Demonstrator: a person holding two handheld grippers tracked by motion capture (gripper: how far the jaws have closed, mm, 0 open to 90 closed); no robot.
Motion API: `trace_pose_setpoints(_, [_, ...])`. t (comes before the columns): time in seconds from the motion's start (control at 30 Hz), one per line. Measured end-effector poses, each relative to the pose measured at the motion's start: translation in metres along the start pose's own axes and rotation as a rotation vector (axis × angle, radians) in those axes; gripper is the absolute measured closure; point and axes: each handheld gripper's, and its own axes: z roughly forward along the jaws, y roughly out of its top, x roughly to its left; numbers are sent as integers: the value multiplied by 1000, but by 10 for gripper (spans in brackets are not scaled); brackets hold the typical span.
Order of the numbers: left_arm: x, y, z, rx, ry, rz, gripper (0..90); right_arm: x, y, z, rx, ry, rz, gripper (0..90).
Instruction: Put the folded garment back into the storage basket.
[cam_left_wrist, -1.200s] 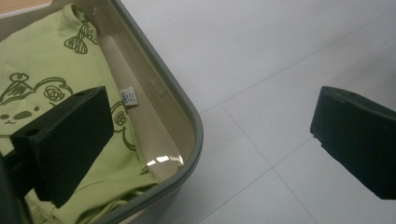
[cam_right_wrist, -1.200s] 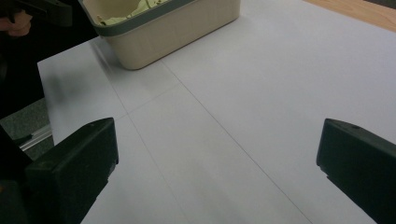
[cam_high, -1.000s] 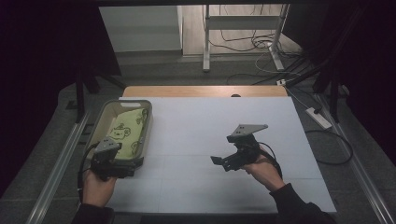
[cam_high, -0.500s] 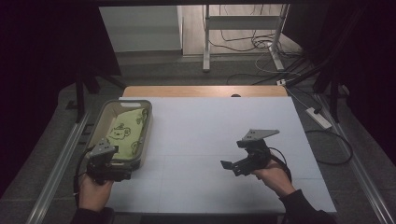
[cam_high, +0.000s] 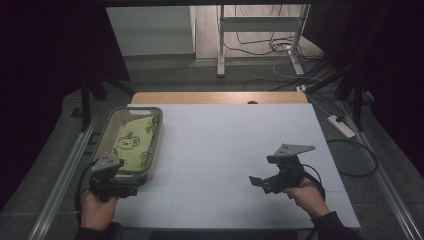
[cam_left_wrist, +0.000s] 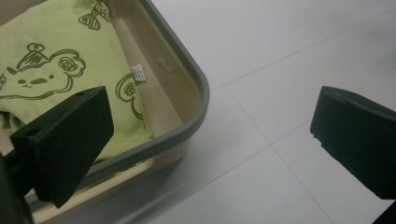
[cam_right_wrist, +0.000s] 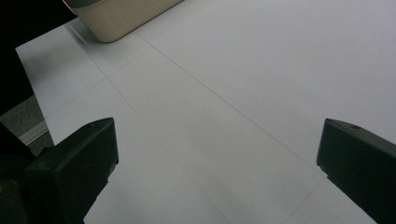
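Table (cam_high: 225, 150) takes up most of the high view, white and bare through the middle. Next in size is the bin (cam_high: 152, 142) at the left of that view, beige with a grey rim. Its corner fills the upper left of the left gripper view. Inside lies the cloth (cam_high: 132, 142), lime green with bear drawings, flat against the bottom and wholly within the walls.

Left gripper (cam_high: 131, 190) sits at lower left, just off the bin's near corner, jaws wide apart and holding nothing. Right gripper (cam_high: 259, 182) hovers at lower right, well apart from the bin, jaws also spread and empty.

As I judge it, the cloth looks settled, so the sound move is to keep both grippers spread and clear of the rim, so neither drags cloth or nudges the bin.
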Motion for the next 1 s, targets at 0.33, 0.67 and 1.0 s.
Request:
trace_pose_setpoints(0.33, [-1, -8, -5, 13, 7, -5, 0, -6, -17, -19, 7, -32, 32, 0])
trace_pose_setpoints(0.67, [-2, -15, -10, 28, 16, -9, 0, -11, -37, -40, 8, -79, 68, 0])
trace_pose_setpoints(1.0, [-2, -21, -16, 35, 34, -15, 0, -17, -52, -57, 0, -124, 104, 0])
